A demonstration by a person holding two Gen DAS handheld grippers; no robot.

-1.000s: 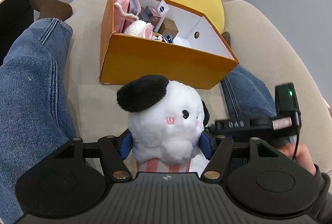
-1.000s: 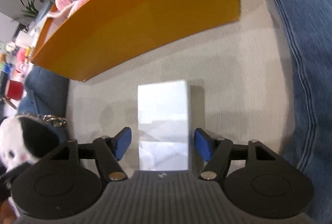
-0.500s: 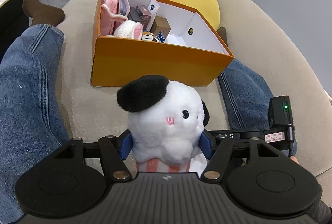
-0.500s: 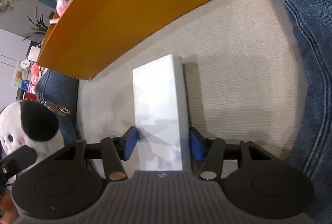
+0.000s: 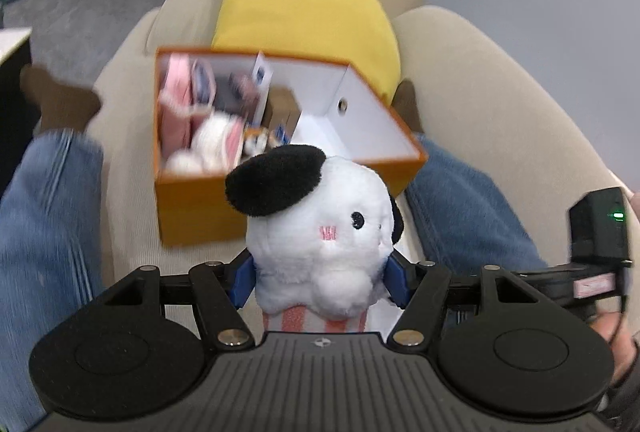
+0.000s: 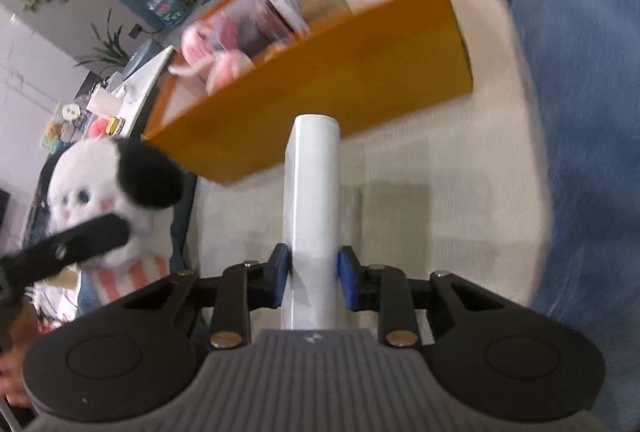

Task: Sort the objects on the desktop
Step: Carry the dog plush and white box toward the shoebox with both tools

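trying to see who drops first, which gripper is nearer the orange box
Hard to call, no clear leader. The left gripper, shut on the plush toy, and the right gripper, shut on the white box, both sit just short of the orange box's near wall.

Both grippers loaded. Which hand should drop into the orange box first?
Probably right. The right gripper pinches the slim white box, which should fit the orange box's bare right half. The left gripper's plush toy is bulkier; the left half looks crowded.
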